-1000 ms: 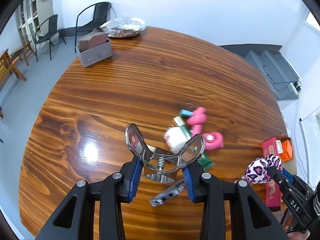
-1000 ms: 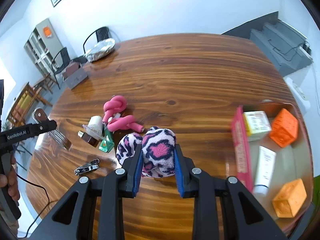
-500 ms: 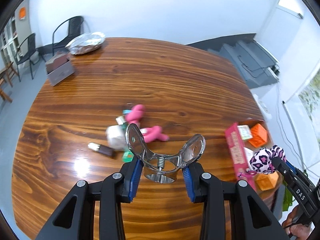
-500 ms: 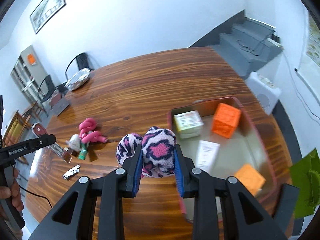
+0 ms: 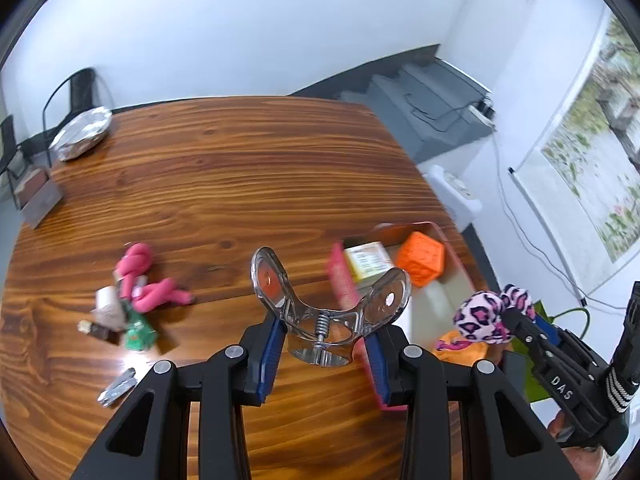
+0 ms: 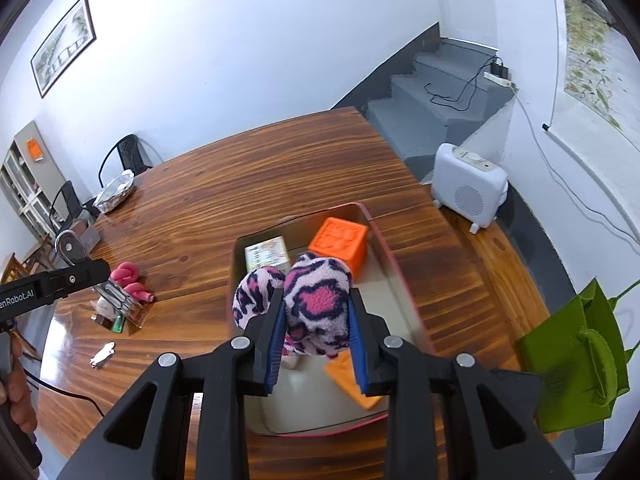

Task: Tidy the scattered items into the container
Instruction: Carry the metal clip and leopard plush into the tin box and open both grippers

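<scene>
My right tool (image 6: 316,334) is clamped on the soft, light plush scrunchie (image 6: 316,300) mid-body above the container (image 6: 394,276); left tool (image 5: 323,350) clamped on the stiff, slippery clear clip (image 5: 328,300).

My view: plain room in home or small office. Big wooden table (image 6: 248,184), white walls, framed picture (image 6: 64,46), grey stairs (image 6: 432,104), white heater (image 6: 468,190), black chairs (image 6: 124,156), shelf unit (image 6: 24,184) at far side.

Container (image 6: 404,280) right of the scattered items (image 6: 120,300) (both on table (image 6: 260,168)).
</scene>
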`<state>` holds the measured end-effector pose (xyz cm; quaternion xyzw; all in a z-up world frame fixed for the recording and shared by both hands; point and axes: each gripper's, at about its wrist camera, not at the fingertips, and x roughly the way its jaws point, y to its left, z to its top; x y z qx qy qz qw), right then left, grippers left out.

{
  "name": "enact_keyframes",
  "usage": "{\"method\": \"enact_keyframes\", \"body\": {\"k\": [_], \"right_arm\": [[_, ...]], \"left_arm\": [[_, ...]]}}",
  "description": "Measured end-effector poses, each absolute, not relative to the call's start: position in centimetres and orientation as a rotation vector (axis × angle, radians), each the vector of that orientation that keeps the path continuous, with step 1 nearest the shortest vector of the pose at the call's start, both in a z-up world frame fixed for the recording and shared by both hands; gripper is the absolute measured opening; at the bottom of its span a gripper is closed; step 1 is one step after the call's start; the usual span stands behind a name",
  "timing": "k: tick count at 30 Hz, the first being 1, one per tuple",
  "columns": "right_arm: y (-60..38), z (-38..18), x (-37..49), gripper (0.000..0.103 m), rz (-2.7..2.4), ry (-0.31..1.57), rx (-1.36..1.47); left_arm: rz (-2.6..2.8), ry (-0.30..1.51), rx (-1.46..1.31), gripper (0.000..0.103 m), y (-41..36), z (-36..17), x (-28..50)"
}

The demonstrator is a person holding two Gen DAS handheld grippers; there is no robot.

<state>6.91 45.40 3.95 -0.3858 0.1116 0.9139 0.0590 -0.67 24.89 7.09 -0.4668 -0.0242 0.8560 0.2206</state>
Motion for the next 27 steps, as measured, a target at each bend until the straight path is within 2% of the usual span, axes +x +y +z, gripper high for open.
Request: {"method": "enact_keyframes", "body": {"k": [11, 14, 15, 17, 21, 27], "right_arm": [[48.6, 3.7, 6.0, 0.031, 2.767, 0.344, -1.158], [49.2, 3.2, 5.7, 0.039, 2.757, 0.37, -1.18], [49.5, 3.0, 5.6, 0.043, 2.746, 0.387, -1.189], [49.9, 2.6, 5.4, 0.05, 2.736, 0.418, -1.206], [50.3, 2.4, 5.4, 0.064, 2.727, 0.438, -1.207], [49.4, 2.6, 5.0, 0.064, 2.746, 0.419, -1.212]], "left_arm": [[2.289, -0.002, -1.265, 0.039, 32.0, 7.1, -1.2], [2.251, -0.006, -1.3, 0.041, 33.3, 6.5, -1.5], [2.233, -0.012, -1.317, 0.044, 33.6, 6.2, -1.6], [2.217, -0.018, -1.337, 0.059, 33.8, 5.9, -1.5], [2.226, -0.017, -1.343, 0.061, 33.6, 5.9, -1.4], [2.245, -0.034, -1.356, 0.061, 32.5, 5.9, -1.5]]}}
